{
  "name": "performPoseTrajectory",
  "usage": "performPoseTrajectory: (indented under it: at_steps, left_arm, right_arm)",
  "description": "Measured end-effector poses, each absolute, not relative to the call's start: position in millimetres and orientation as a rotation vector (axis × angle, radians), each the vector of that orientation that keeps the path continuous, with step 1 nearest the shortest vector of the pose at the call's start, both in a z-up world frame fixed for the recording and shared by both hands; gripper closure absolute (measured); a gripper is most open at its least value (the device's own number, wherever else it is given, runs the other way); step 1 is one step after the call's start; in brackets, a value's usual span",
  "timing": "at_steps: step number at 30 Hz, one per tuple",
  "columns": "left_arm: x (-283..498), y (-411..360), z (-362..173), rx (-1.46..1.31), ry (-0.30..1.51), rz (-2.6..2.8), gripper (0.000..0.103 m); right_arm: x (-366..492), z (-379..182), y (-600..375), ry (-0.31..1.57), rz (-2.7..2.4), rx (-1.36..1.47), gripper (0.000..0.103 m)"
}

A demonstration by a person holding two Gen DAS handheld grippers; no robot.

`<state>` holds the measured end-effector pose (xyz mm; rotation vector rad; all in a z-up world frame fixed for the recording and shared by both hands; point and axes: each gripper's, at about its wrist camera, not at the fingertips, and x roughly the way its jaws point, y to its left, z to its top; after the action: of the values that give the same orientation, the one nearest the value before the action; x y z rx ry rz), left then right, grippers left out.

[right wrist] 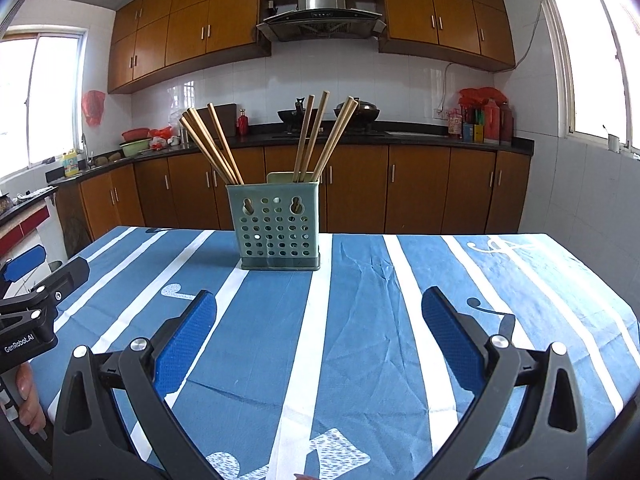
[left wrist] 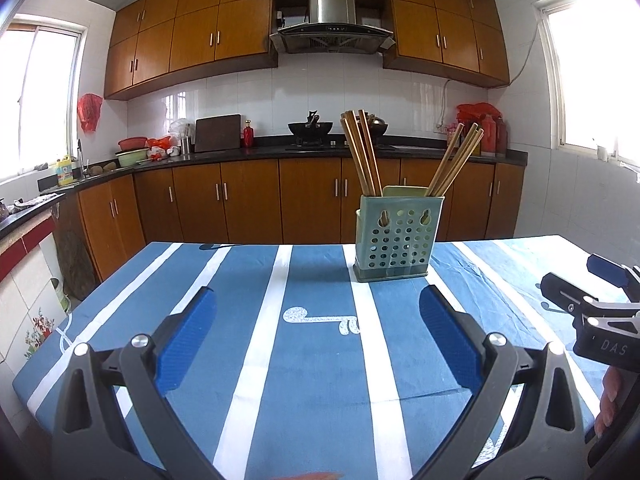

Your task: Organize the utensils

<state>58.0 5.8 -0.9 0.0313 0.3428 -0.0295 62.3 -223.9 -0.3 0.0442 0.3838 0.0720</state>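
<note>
A pale green perforated utensil holder [left wrist: 394,238] [right wrist: 279,232] stands upright on the blue striped tablecloth [left wrist: 312,344] [right wrist: 360,300]. Wooden chopsticks [left wrist: 362,152] [right wrist: 212,144] lean out of it in two bunches, one to the left and another [left wrist: 456,164] [right wrist: 320,136] to the right. My left gripper [left wrist: 318,312] is open above the cloth, short of the holder, with nothing between its blue pads. My right gripper [right wrist: 320,312] is also open and empty, facing the holder. Each gripper shows at the edge of the other's view [left wrist: 600,280] [right wrist: 36,272].
The table's far edge runs just behind the holder. Beyond it are brown kitchen cabinets [right wrist: 360,188], a dark counter with a wok [left wrist: 310,128], bottles and bowls, and a range hood [left wrist: 332,20]. A hand [right wrist: 28,400] holds the left gripper's handle.
</note>
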Motion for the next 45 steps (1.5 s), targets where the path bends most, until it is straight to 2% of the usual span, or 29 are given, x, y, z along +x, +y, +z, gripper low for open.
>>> performPoseTrajectory:
  at_steps: [45]
  left_arm:
    - [60.7,2.5,-6.3,0.016,0.353,-0.03,0.004]
  right_arm:
    - [66.6,-2.6,-222.6,0.397,0.067,0.06,0.002]
